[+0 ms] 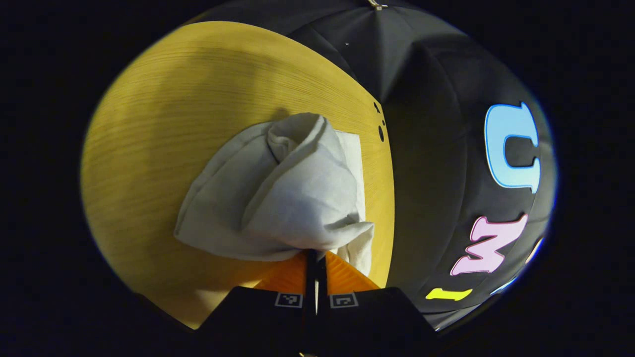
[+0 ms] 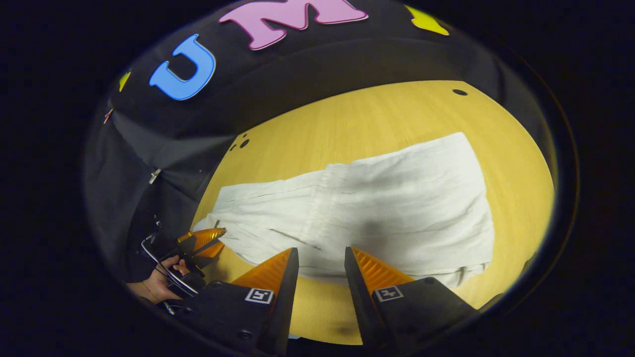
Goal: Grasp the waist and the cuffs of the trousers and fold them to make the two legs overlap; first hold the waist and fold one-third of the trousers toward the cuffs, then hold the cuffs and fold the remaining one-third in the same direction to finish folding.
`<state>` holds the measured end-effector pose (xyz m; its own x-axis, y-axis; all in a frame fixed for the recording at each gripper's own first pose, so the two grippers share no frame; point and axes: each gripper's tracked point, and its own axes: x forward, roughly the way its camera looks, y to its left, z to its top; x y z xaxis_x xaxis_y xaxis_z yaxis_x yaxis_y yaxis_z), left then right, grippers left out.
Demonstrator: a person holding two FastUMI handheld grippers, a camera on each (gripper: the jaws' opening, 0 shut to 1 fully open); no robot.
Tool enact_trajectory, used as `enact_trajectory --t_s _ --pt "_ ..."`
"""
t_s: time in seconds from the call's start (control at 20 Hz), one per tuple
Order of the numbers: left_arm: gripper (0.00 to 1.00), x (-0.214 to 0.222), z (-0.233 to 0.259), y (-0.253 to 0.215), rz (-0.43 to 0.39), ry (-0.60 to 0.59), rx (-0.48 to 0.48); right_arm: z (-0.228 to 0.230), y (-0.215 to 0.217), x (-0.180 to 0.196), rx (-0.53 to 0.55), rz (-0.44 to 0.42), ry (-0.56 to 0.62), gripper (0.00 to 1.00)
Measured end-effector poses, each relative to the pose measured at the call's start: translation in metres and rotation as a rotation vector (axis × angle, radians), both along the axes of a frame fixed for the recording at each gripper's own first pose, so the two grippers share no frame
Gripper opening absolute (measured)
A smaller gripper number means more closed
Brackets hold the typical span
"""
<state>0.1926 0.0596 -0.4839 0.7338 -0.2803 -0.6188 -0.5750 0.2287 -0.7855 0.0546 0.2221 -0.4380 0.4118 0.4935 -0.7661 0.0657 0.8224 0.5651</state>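
Left gripper (image 1: pixel 316 255) pinches trousers (image 2: pixel 377 208) edge between closed fingers, lifting to fold; right gripper (image 2: pixel 321 255) gapes just short, empty.

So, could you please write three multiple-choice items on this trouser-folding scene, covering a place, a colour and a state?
1. Where do the trousers lie?
A. on the wooden table
B. on the floor
C. in a basket

2. What colour are the trousers?
A. blue
B. white
C. red

3. How do the right gripper jaws stand?
A. shut on cloth
B. shut on nothing
C. open

Answers: 1 A, wood shows all around them; 2 B, the cloth is white in both views; 3 C, a gap parts the jaws, while the left gripper pinches the trousers.
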Motion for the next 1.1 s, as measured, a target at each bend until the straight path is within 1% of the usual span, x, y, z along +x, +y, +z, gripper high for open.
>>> enact_trajectory --t_s 0.1,0.2,0.25,0.3,0.4,0.45,0.55,0.6,0.65,0.7,0.75,0.8,0.85,0.9,0.95,1.0,1.05,1.1 --pt "0.06 0.004 0.012 0.000 0.057 -0.046 -0.079 -0.004 -0.035 -0.001 -0.008 -0.082 0.015 0.58" --pt "0.05 0.011 0.030 0.001 0.121 -0.094 -0.168 -0.007 -0.067 -0.006 -0.015 -0.143 0.017 0.58" --pt "0.05 0.011 0.035 0.001 0.128 -0.106 -0.174 -0.010 -0.083 -0.010 -0.028 -0.160 0.017 0.58" --pt "0.06 0.009 0.037 -0.004 0.119 -0.114 -0.166 -0.013 -0.096 -0.015 -0.042 -0.178 0.020 0.58" --pt "0.05 0.009 0.044 -0.004 0.095 -0.126 -0.130 -0.020 -0.116 -0.021 -0.052 -0.222 0.035 0.58" --pt "0.05 0.009 0.042 -0.002 0.090 -0.110 -0.113 -0.024 -0.124 -0.024 -0.050 -0.245 0.049 0.58" --pt "0.06 0.010 0.022 0.005 0.117 -0.025 -0.099 -0.030 -0.131 -0.026 -0.037 -0.286 0.073 0.58" --pt "0.05 0.010 0.015 0.009 0.137 0.003 -0.110 -0.031 -0.131 -0.027 -0.034 -0.293 0.077 0.58" --pt "0.06 0.010 0.009 0.013 0.155 0.023 -0.120 -0.032 -0.131 -0.028 -0.037 -0.287 0.077 0.58" --pt "0.03 0.009 0.011 0.011 0.165 0.009 -0.140 -0.033 -0.131 -0.030 -0.044 -0.276 0.076 0.58" --pt "0.18 0.010 0.017 0.011 0.170 -0.021 -0.153 -0.034 -0.131 -0.031 -0.051 -0.263 0.074 0.59" --pt "0.22 0.014 0.021 0.010 0.175 -0.047 -0.155 -0.035 -0.129 -0.031 -0.054 -0.252 0.072 0.59" --pt "0.43 0.017 0.026 0.010 0.180 -0.069 -0.154 -0.036 -0.128 -0.032 -0.054 -0.242 0.073 0.59" --pt "0.38 0.022 0.027 0.009 0.177 -0.076 -0.147 -0.037 -0.128 -0.033 -0.053 -0.234 0.075 0.59" --pt "0.58 0.025 0.022 0.010 0.169 -0.058 -0.130 -0.037 -0.126 -0.033 -0.050 -0.230 0.078 0.58" --pt "0.60 0.028 0.018 0.007 0.158 -0.041 -0.126 -0.037 -0.125 -0.034 -0.046 -0.227 0.079 0.59" --pt "0.51 0.032 0.017 0.006 0.148 -0.037 -0.134 -0.037 -0.124 -0.034 -0.044 -0.222 0.081 0.58" --pt "0.46 0.038 0.017 0.003 0.139 -0.039 -0.138 -0.037 -0.123 -0.036 -0.043 -0.215 0.080 0.59"
